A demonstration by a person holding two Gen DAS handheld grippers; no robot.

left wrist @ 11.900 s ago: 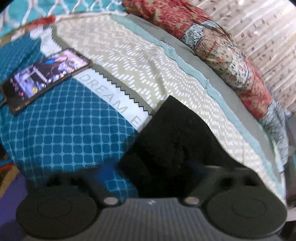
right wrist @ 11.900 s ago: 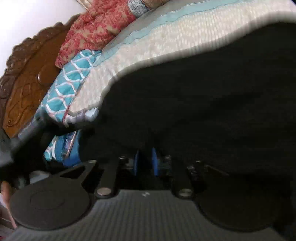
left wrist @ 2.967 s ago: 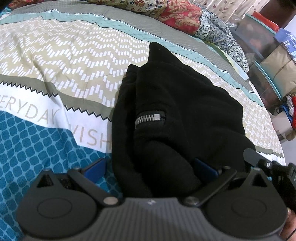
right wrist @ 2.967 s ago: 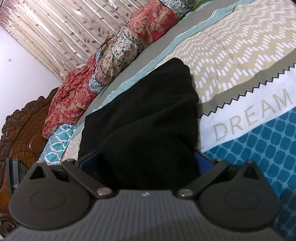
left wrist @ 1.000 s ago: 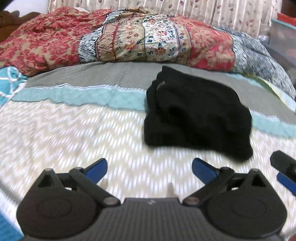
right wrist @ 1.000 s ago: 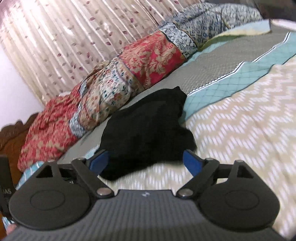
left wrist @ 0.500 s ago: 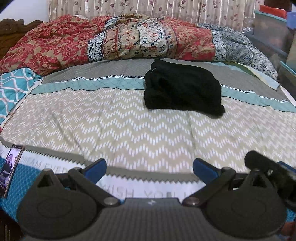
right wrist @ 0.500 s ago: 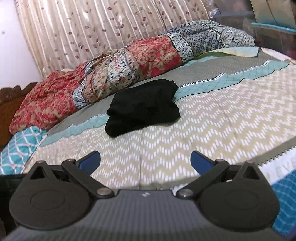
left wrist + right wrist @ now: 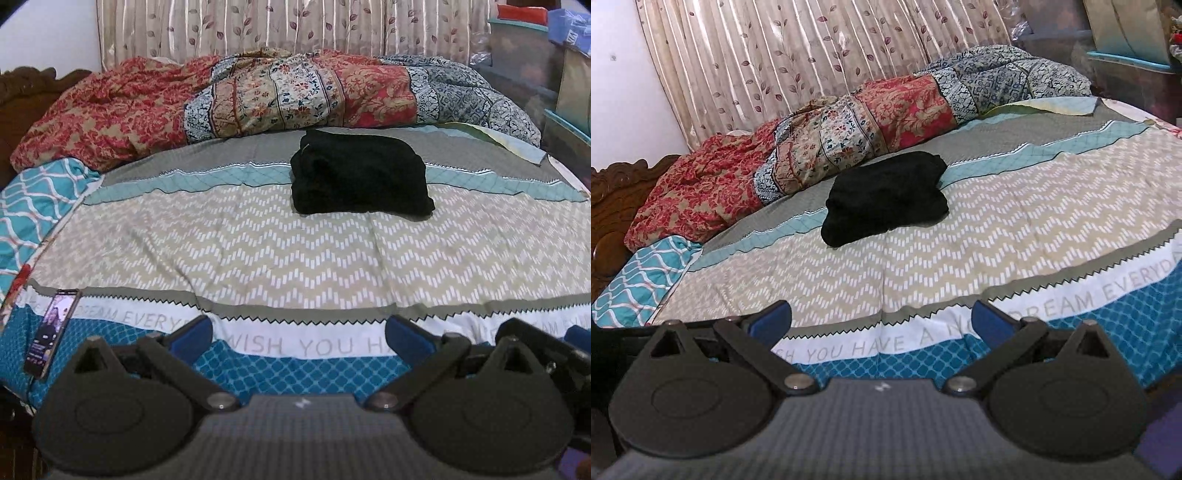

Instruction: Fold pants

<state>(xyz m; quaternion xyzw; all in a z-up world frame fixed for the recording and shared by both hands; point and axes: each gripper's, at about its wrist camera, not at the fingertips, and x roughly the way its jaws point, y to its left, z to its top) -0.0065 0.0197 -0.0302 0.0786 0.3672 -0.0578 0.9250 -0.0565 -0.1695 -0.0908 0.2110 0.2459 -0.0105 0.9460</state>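
The black pants lie folded in a compact bundle on the far part of the bed, over the grey and teal bands of the bedspread. They also show in the right wrist view. My left gripper is open and empty, held back near the bed's front edge. My right gripper is open and empty too, equally far from the pants. Part of the right gripper shows at the lower right of the left wrist view.
A rumpled red and blue patterned quilt lies along the far side by the curtain. A teal patterned pillow is at the left. A phone lies near the front left edge. Storage boxes stand at the right.
Both grippers have pulled back from the folded pants toward the front edge of the bed. The pants stay where they were set down. Both jaws remain open.
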